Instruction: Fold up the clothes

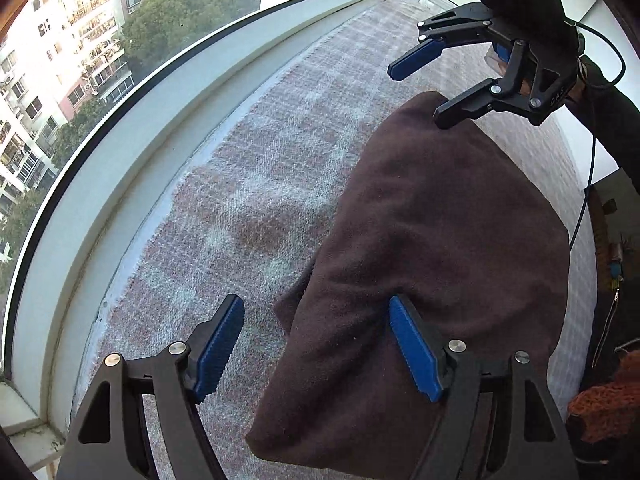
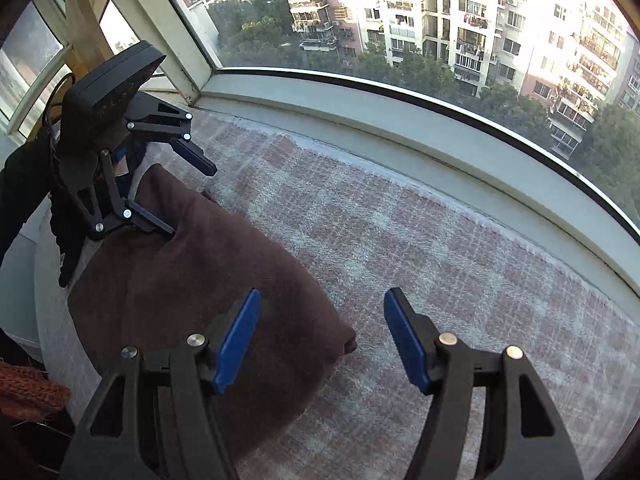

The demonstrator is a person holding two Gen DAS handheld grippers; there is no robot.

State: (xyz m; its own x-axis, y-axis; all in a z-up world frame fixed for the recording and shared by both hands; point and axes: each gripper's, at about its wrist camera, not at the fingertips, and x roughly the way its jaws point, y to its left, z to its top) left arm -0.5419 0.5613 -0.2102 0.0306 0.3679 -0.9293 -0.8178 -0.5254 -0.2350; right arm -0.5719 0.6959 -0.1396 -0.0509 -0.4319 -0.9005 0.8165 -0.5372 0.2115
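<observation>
The left gripper (image 1: 316, 344) is nearest in the left wrist view, its jaws wide apart and holding nothing; its right blue pad (image 1: 414, 346) lies against the surface of the folded brown garment (image 1: 440, 240), while the left pad (image 1: 222, 346) stands over the checked blanket (image 1: 248, 184). In the right wrist view the right gripper (image 2: 322, 340) is nearest, also with jaws wide apart and empty: its left pad (image 2: 238, 340) is over the edge of the brown garment (image 2: 180, 280) and its right pad (image 2: 406, 344) is over the checked blanket (image 2: 400, 240). The garment lies as a thick folded bundle on the blanket, between the two grippers, one at each end of it. From the left camera the right gripper (image 1: 420, 88) shows at the far end of the garment, its lower finger touching the cloth edge and the upper finger lifted clear. At the near side an orange knitted piece (image 1: 604, 404) lies beside the garment. Behind the blanket runs a pale window ledge (image 2: 400, 120), then the window glass (image 1: 80, 60), and outside stand apartment blocks (image 2: 480, 12) and green trees (image 1: 192, 12).
</observation>
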